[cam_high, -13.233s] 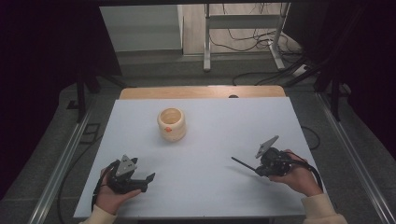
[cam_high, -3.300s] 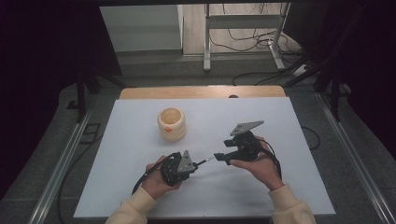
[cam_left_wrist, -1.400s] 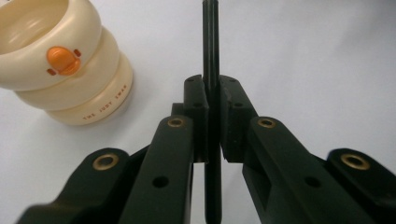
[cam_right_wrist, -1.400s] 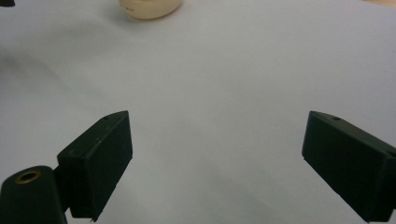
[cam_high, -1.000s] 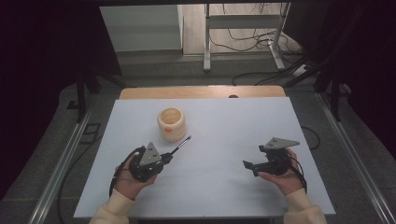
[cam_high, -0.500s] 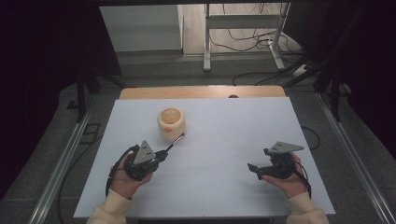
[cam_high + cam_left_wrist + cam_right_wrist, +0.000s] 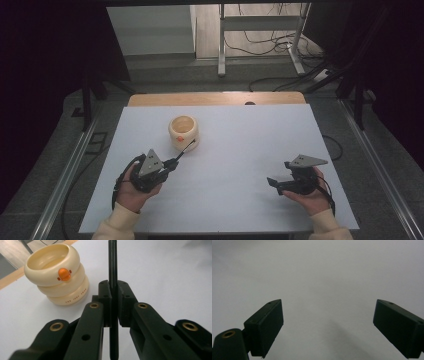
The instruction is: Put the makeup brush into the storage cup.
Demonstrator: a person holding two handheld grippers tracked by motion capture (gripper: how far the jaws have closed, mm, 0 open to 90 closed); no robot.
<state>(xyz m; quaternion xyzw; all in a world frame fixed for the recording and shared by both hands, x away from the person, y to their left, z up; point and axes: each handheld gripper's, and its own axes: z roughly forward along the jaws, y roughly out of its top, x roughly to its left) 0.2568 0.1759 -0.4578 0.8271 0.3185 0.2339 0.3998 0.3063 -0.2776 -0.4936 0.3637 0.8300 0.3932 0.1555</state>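
At the near edge of the white desk [image 7: 240,150], a person holds a tool in each hand. The left tool [image 7: 172,163], gripped in the left hand [image 7: 134,187], has its jaws closed tight on a thin black stick [image 7: 186,148]. In the left gripper view the stick [image 7: 113,272] runs straight up between the two pressed-together pads and out past their tips, with its far end pointing toward the desk's middle. From the high view the stick's tip reaches right up beside a cream pot [image 7: 183,132]; whether it touches the pot's wall cannot be told.

To the right, well apart from the left hand, the right hand [image 7: 310,195] holds the right tool [image 7: 272,182] low over bare desk. Its jaws stand wide apart with nothing between them, and the right gripper view looks down on plain white surface [image 7: 322,285] between the two black pads.

Farther in, the cream pot [image 7: 56,275] stands upright on the desk, left of centre. It is shaped like three stacked rings and carries a small orange mark on its upper ring. Its mouth is open; the part of its inside that can be seen is plain cream.

Beyond the white surface a strip of wooden desk edge [image 7: 215,98] shows, then grey floor [image 7: 200,75] with cables.
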